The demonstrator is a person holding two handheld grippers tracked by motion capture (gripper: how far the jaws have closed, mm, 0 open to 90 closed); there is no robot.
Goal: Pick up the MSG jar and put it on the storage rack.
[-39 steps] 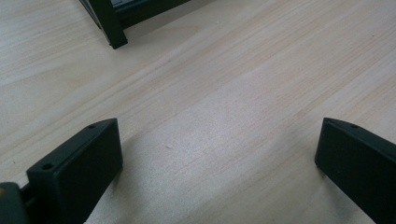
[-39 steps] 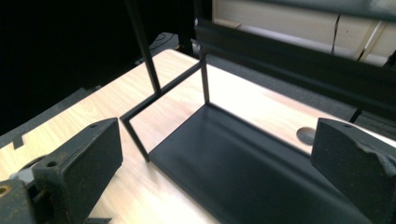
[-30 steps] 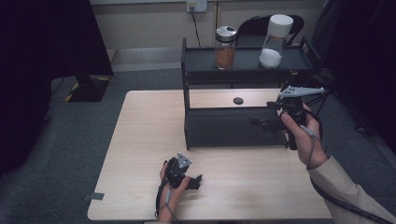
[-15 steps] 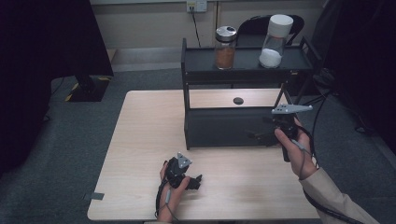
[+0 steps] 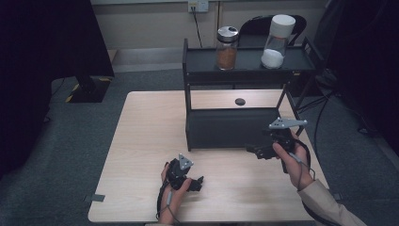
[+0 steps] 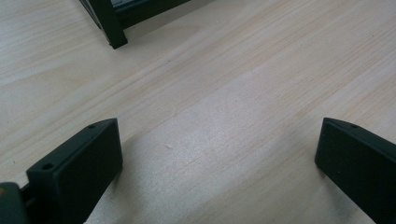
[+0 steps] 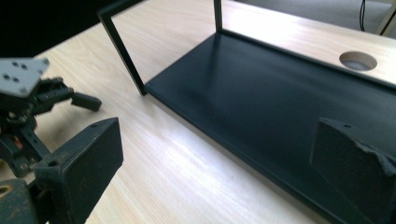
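item: black two-tier rack (image 5: 244,127), standing at the 12 o'clock half of the desk (image 5: 141,155), its lower tier a flat dark tray resting on the wood, thin square posts rising to an upper tier.
on the upper tier: jar with brown contents and a metal lid (image 5: 227,47) toward 11 o'clock; taller clear bottle with a white cap and white powder (image 5: 276,42) toward 1 o'clock; the two stand apart, both upright.
right tool (image 5: 254,149): held at the rack's 4 o'clock corner, just beside the lower tier, jaws wide apart, nothing between them. its own view (image 7: 215,154) looks across the bare lower tier.
left tool (image 5: 197,181): resting low on the desk at 7 o'clock, well apart from the rack, jaws wide apart and empty (image 6: 219,158); only bare wood lies between them.
handling note: judged to be between pick-ups, with the right tool nearest the rack. to do it well, lift the right tool clear of the front post before reaching to the upper tier, approach a container level, and close around its body below the lid. the tall bottle looks top-heavy and likely to tip if nudged.
other: a small round hole (image 5: 240,101) in the desk behind the rack.
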